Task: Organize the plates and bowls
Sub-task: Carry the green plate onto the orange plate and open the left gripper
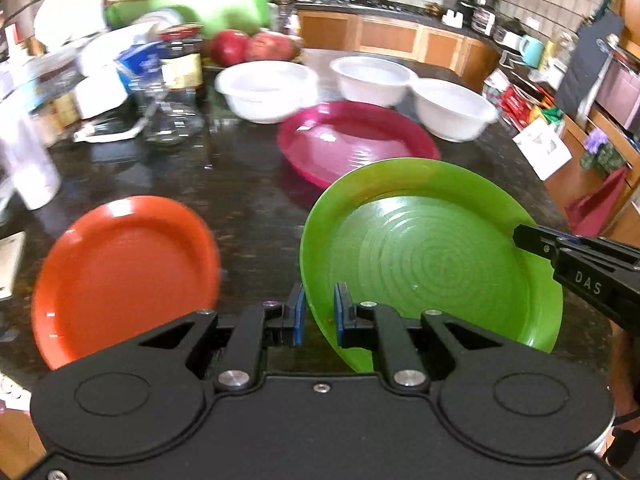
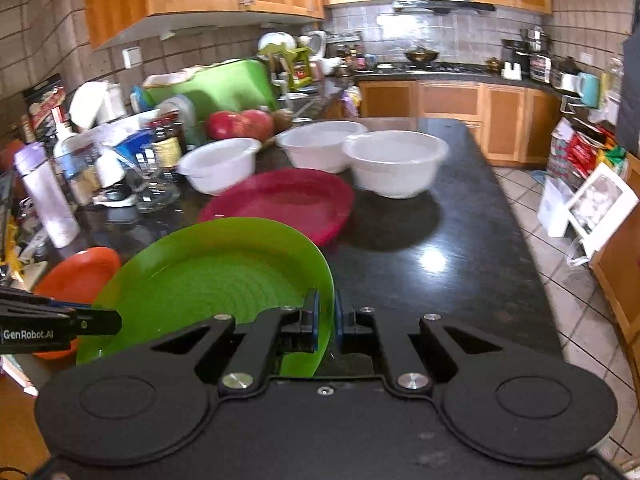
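A green plate point(image 1: 432, 260) point(image 2: 208, 276) hangs tilted above the dark countertop, held by both grippers. My left gripper point(image 1: 319, 298) is shut on its near left rim. My right gripper point(image 2: 326, 306) is shut on the opposite rim, and its tip also shows in the left wrist view. An orange plate point(image 1: 124, 272) point(image 2: 80, 272) lies on the counter to the left. Just beyond the green plate lies a magenta plate point(image 1: 352, 140) point(image 2: 288, 200). Three white bowls point(image 1: 268, 88) point(image 1: 372, 78) point(image 1: 452, 108) stand in a row behind it.
Jars point(image 1: 180, 60), a white bottle point(image 2: 48, 196), red fruit point(image 1: 252, 46) and a green tub point(image 2: 224, 84) crowd the counter's far left. The counter's right edge point(image 2: 516, 220) drops to a tiled floor with boxes and bags.
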`<state>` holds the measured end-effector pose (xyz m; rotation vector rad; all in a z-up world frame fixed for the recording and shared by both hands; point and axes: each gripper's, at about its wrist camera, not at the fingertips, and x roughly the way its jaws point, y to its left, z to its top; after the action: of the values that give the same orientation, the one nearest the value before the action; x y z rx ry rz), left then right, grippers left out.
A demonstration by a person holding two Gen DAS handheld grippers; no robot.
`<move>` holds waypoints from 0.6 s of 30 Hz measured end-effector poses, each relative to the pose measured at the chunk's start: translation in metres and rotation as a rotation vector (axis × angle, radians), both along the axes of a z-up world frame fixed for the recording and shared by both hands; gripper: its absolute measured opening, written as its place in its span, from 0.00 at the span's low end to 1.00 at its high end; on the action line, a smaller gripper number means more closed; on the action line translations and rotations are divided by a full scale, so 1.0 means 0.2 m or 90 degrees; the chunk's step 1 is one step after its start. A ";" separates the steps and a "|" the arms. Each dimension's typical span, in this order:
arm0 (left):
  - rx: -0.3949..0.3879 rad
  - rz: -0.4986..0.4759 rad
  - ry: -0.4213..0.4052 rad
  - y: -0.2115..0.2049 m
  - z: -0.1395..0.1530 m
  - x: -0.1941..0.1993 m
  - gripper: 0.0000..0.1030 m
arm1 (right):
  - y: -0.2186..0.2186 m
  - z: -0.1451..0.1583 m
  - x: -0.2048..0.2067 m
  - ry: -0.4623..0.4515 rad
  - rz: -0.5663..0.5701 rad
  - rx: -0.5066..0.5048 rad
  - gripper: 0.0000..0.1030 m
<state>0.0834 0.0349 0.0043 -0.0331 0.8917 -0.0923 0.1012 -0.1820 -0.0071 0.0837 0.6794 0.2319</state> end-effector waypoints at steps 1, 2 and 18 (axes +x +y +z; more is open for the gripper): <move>0.002 0.010 -0.003 0.05 0.01 -0.01 0.19 | 0.04 0.01 0.01 -0.001 0.008 0.001 0.10; 0.005 0.019 -0.006 0.09 0.01 -0.02 0.19 | 0.10 0.01 0.01 -0.001 0.018 0.003 0.10; 0.026 0.132 -0.006 0.77 0.00 -0.08 0.19 | 0.86 0.01 0.11 0.017 0.128 0.001 0.10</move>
<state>0.0665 0.1893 0.0040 -0.0861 0.8756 0.1191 0.1224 -0.0103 -0.0052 0.0194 0.7142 0.4249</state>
